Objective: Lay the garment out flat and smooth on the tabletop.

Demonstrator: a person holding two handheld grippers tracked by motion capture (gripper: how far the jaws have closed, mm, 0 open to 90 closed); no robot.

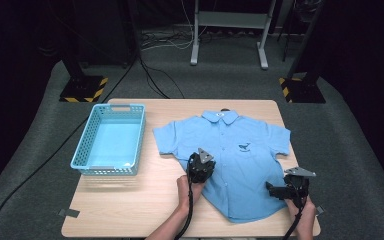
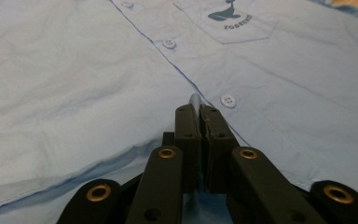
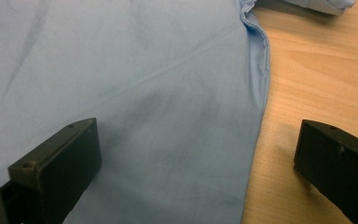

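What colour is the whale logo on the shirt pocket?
Dark teal-blue whale logo on the light blue shirt; clearest in the left gripper view.

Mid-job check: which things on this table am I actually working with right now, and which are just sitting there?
In use:
- blue shirt, spread flat
- left gripper, shut on a pinch of shirt fabric by the button placket
- right gripper, open at the shirt's side edge

Lying about:
- blue basket, empty
- table

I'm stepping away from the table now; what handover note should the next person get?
Left claw: shut on a pinch of the blue shirt near the button line.
Right claw: open, jaws either side of the shirt's side edge, no grip.
Shirt lies flat, front up, on the table; blue basket beside it holds nothing.
Done: left grip. Left: right grip, probably folding and putting it in the basket.
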